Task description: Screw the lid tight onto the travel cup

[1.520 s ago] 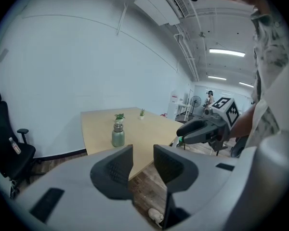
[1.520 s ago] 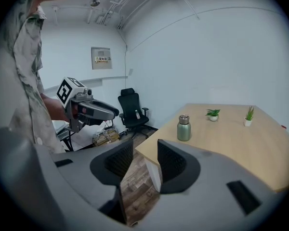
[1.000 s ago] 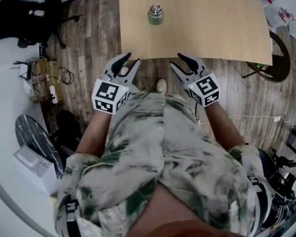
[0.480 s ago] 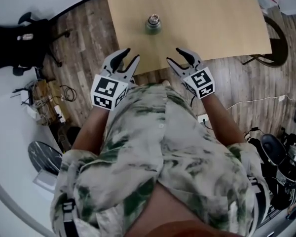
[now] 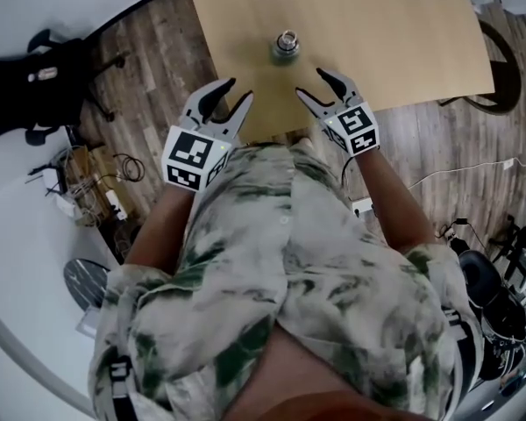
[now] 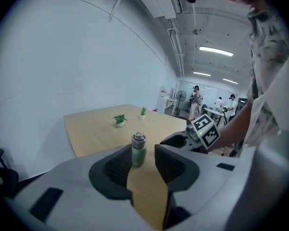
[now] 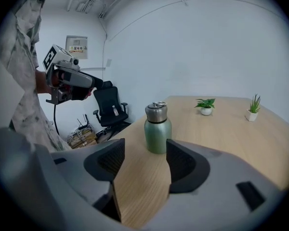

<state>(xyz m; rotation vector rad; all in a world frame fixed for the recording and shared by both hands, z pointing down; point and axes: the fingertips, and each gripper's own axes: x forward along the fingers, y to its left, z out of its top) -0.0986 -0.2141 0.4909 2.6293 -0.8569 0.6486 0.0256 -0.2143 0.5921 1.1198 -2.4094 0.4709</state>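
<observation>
Travel cup [image 5: 286, 47]: green body, steel lid [image 7: 156, 110], upright on the desk [image 5: 394, 33] near its front edge. It stands alone, ahead of both grippers and roughly between them.

Progress: lid sits on top of the cup and looks level. Whether it is threaded home or only resting cannot be told from here. No tightening appears under way, so gripping the body, gripping the lid and turning are all left to do.

Left gripper [image 5: 237, 92]: jaws about half apart, have just been opening, nothing held. In the left gripper view the cup shows through the gap but stands further out, untouched.

Right gripper [image 5: 311, 84]: jaws wider apart, have just been opening, nothing held. The cup lines up beyond the gap, clear of both pads.

Surface: pale wood-grain desk, smooth and bare around the cup. Two small potted plants [image 7: 205, 106] stand toward the far side, well apart from it.

Room: grey plank floor [image 5: 158, 77] and a plain white wall [image 7: 221, 47]. A black office chair [image 5: 35, 77] is off to the left, with cables near it. People [image 6: 196, 97] stand far back in an open workspace.
</observation>
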